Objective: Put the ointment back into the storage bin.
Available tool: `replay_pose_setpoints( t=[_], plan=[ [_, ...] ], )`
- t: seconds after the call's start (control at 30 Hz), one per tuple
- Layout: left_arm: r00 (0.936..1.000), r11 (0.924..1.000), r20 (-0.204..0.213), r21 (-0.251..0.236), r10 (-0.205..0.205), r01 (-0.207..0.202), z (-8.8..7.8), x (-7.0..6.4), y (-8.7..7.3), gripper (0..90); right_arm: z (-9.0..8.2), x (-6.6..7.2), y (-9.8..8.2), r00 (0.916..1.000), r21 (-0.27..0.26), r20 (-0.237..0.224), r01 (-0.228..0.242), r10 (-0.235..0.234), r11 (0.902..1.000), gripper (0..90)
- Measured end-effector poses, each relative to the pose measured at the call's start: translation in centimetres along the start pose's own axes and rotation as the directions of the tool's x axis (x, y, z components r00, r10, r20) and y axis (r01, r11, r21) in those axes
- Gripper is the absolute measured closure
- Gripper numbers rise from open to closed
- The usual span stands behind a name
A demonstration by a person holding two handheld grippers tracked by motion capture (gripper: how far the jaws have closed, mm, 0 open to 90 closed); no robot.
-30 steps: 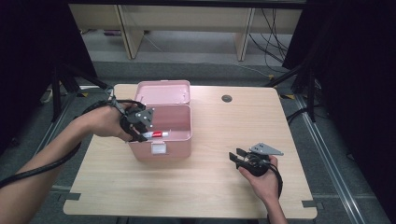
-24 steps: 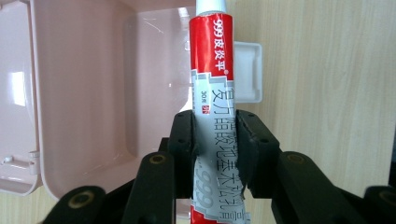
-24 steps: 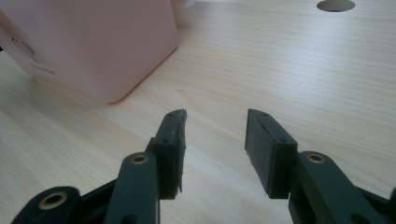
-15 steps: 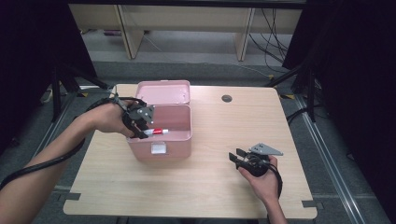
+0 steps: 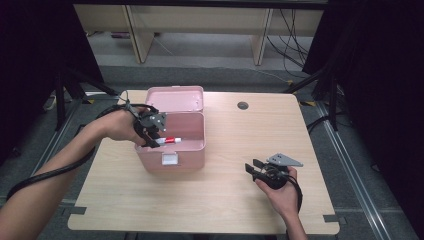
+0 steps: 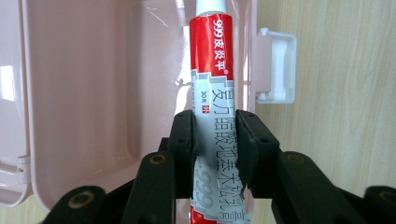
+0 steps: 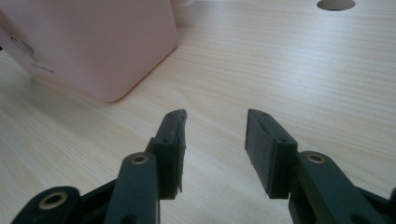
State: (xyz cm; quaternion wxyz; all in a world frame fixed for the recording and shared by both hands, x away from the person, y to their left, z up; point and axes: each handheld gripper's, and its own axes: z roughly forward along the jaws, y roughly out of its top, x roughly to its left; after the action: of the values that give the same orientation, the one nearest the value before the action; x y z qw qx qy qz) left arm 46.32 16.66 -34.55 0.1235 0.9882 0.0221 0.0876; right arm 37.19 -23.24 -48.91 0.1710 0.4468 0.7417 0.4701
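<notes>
Nearest the person's edge of the surface, toward its right corner, the right gripper is resting low in the right hand, its jaws standing apart with nothing between them and pointing across the bare wood toward the pink box. In the right gripper view, those open jaws are framing empty woodgrain, with a rounded corner of the box rising beyond them at the upper left. Farther in, left of the middle, the box is sitting with its lid thrown back toward the far edge and a white latch showing on its near wall. The left gripper is reaching in over the box's left rim, its jaws gripping a red, white and grey tube by its lower half. The tube is lying level over the open box, its white neck pointing toward the box's right wall. Near the far edge, a small round hole is showing in the surface.
</notes>
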Motion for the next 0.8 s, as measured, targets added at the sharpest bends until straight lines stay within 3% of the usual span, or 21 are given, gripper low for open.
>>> replay_pose_setpoints(
  t=[0.17, 0.4, 0.8],
  plan=[
    [1.0000, 1.0000, 0.006, -0.009, -0.005, 0.005, 0.4, 0.1, 0.0, 68.5, 0.0, 0.0, 0.0, 0.9996, 0.006, -0.024, -0.011, 0.012, 0.9999, 59.0],
    [0.9998, 0.9999, 0.016, -0.008, -0.014, 0.014, 1.0, 0.4, -0.2, 68.5, -0.1, -0.1, 0.0, 1.0000, 0.006, 0.003, -0.001, 0.001, 1.0000, 59.0],
    [0.9990, 0.9996, 0.034, 0.005, -0.028, 0.028, 1.8, 0.8, -0.5, 68.5, 0.1, 0.0, 0.0, 0.9999, 0.006, -0.001, -0.011, 0.011, 0.9999, 59.0]
  ],
)
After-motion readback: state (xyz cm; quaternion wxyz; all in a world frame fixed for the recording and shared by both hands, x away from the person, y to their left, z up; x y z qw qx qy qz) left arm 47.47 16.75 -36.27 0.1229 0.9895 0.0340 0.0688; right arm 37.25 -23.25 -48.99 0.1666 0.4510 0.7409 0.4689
